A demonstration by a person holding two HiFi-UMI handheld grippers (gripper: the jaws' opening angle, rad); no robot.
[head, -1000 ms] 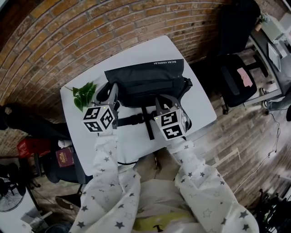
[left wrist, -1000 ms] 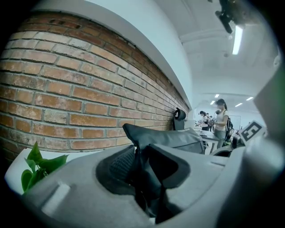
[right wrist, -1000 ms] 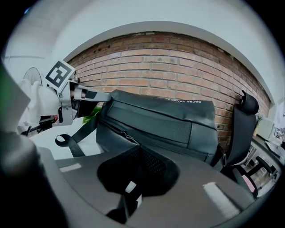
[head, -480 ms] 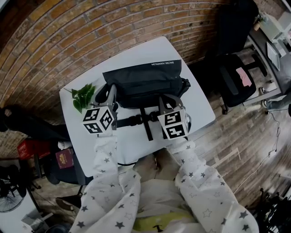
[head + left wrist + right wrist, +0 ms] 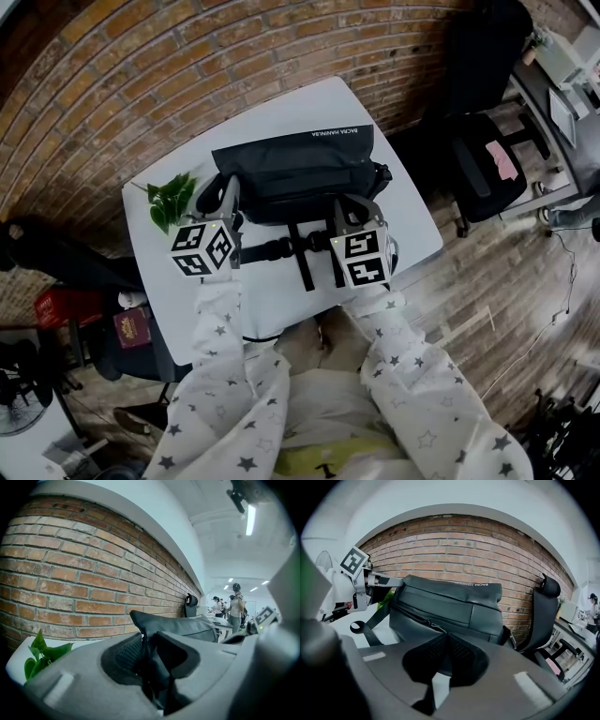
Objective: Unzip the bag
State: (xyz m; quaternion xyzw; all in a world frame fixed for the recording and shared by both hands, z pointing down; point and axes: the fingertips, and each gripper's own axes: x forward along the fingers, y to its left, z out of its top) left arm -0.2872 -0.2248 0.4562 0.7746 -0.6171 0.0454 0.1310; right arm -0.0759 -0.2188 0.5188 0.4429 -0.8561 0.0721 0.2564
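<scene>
The right gripper (image 5: 358, 206) is sliding right along the front of the bag (image 5: 295, 169)! Its marker cube now sits further from the bag's centre strap (image 5: 307, 258) than a second ago, nearer the bag's right end. A small move, most of it in the first half-second. The jaws, pinched at the zipper pull (image 5: 432, 623), have travelled along with it.

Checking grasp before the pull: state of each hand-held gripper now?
Left hand-held gripper: closed on the end fabric of the bag.
Right hand-held gripper: closed, tips apparently pinching the zipper pull.
</scene>
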